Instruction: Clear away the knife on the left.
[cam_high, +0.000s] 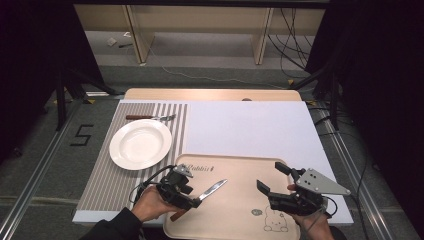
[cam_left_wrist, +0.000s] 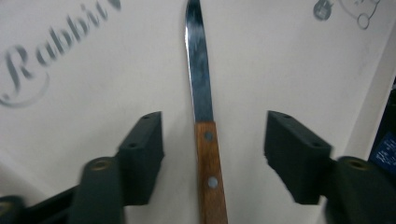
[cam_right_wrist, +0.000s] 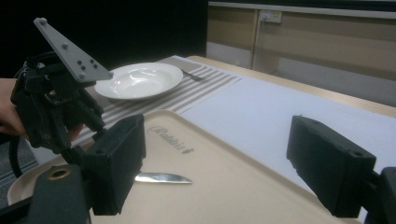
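High view: knife (cam_high: 209, 190) lies on the beige tray (cam_high: 240, 165) at the near edge, blade pointing far-right, wooden handle toward the person, likely so it can be gripped by the handle. Left gripper (cam_left_wrist: 212, 140) straddles that handle with jaws wide apart, touching nothing as far as I can tell, so released, probably lined up to close. Right gripper (cam_high: 268, 179) hovers over the tray's right side, jaws spread, empty; white plate (cam_high: 140, 143) and fork (cam_high: 150, 117) sit far-left on the striped placemat (cam_high: 100, 175).
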